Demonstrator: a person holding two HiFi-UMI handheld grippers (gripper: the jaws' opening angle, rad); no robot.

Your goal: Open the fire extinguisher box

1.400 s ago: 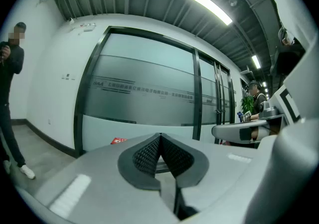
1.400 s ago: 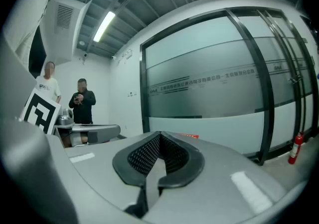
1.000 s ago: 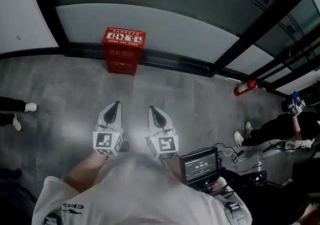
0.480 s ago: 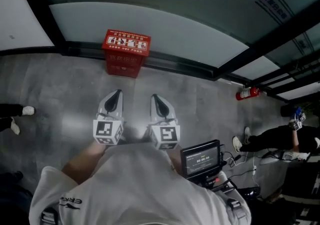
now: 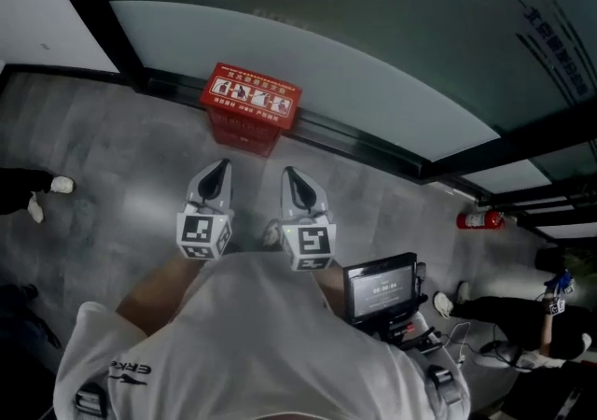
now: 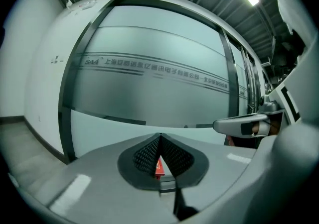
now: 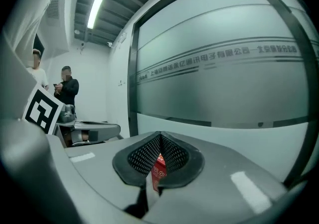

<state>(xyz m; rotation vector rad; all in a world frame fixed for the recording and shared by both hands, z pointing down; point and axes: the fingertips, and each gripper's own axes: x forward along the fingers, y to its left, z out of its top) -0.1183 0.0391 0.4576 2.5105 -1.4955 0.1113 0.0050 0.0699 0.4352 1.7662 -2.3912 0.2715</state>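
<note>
A red fire extinguisher box stands on the grey floor against the frosted glass wall, lid down, with white pictograms on top. My left gripper and right gripper hover side by side short of it, both shut and holding nothing. In the left gripper view a sliver of the red box shows beyond the closed tips of the left gripper. In the right gripper view the box shows the same way past the right gripper.
A loose red fire extinguisher lies by the wall at the right. A monitor rig hangs at my waist. A seated person is at the right, another person's feet at the left. Two people stand far left.
The box has come nearer to both grippers and shifted right in the head view. Both grippers stay shut, side by side.
</note>
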